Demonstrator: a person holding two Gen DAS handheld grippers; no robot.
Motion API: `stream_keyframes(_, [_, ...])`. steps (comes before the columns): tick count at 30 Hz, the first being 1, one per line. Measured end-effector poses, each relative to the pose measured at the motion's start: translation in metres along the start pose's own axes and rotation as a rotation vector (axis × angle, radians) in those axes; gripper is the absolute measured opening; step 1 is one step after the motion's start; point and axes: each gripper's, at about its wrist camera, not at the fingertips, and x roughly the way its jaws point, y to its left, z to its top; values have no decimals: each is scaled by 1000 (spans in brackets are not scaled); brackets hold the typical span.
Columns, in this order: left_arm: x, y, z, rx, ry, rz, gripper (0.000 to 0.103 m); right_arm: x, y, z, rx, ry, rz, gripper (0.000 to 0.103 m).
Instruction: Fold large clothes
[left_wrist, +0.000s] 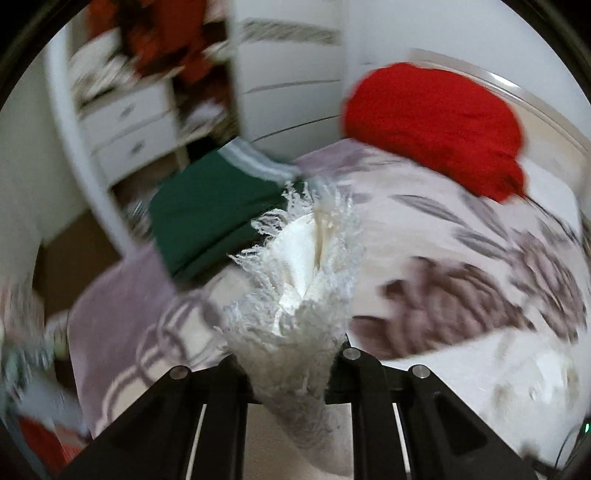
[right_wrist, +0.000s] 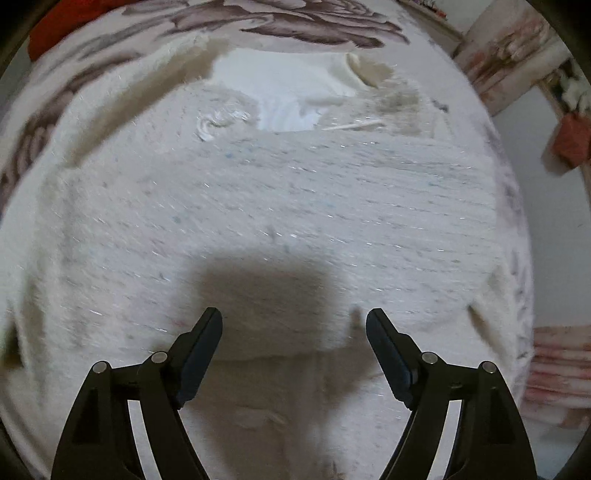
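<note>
A large fuzzy white knitted garment (right_wrist: 280, 206) lies spread on a bed with a floral cover (right_wrist: 295, 22); its smooth white lining shows at the far end. My right gripper (right_wrist: 294, 325) is open and empty, just above the garment's near edge. In the left wrist view my left gripper (left_wrist: 291, 354) is shut on a bunched, fringed part of the white garment (left_wrist: 295, 288) and holds it up above the bed; the fabric hides the fingertips.
A folded green garment (left_wrist: 207, 214) and a red garment (left_wrist: 436, 125) lie on the floral bed cover (left_wrist: 461, 258). White drawers (left_wrist: 125, 129) and a wardrobe stand beyond the bed. Stacked patterned items (right_wrist: 554, 373) sit at the right of the bed.
</note>
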Motion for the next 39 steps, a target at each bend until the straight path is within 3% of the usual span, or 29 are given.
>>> stream_keyframes(5, [-63,-132,-22,185,-42,-171,10,-11,-50,-17,92,32,186,82])
stream_keyframes(6, [-75,-175,-38,214,-12,-245,10,-14,-69,-24,115,42,207,82])
stream_keyframes(8, [-88,-228,-62,250,36,-324,10,-18,-106,-36,153,50,235,82])
stream_keyframes(12, [-100,-344,-135,364,161,-459,10,-16,-197,-60,222,72,209,82])
stream_keyframes(15, [-98,-415,-192,486,233,-493,11,-5,-268,-79,264,79,157,82])
stream_keyframes(17, [-91,-437,-218,547,275,-491,15,7,-308,-85,287,91,142,82])
stream_keyframes(20, [-91,-460,-230,592,304,-479,34,24,-358,-90,345,113,222,82])
stream_keyframes(21, [-95,-461,-230,589,314,-493,52,29,-372,-93,366,115,265,82])
stream_keyframes(22, [-97,-455,-226,575,325,-513,77,30,-379,-96,381,113,301,82])
stream_keyframes(24, [-103,-451,-220,562,308,-506,89,32,-398,-101,420,114,372,82])
stream_keyframes(28, [-107,-415,-199,519,290,-437,89,27,-427,-101,518,89,526,82])
stream_keyframes(31, [-90,-367,-178,478,258,-297,89,14,-421,-90,555,76,633,82])
stream_keyframes(33, [-74,-332,-167,458,230,-174,89,14,-405,-69,538,76,705,82])
stream_keyframes(37, [-24,-287,-154,419,247,-27,89,30,-346,-31,448,129,809,82])
stream_keyframes(39, [2,-276,-148,411,259,21,89,45,-316,-17,411,165,805,73])
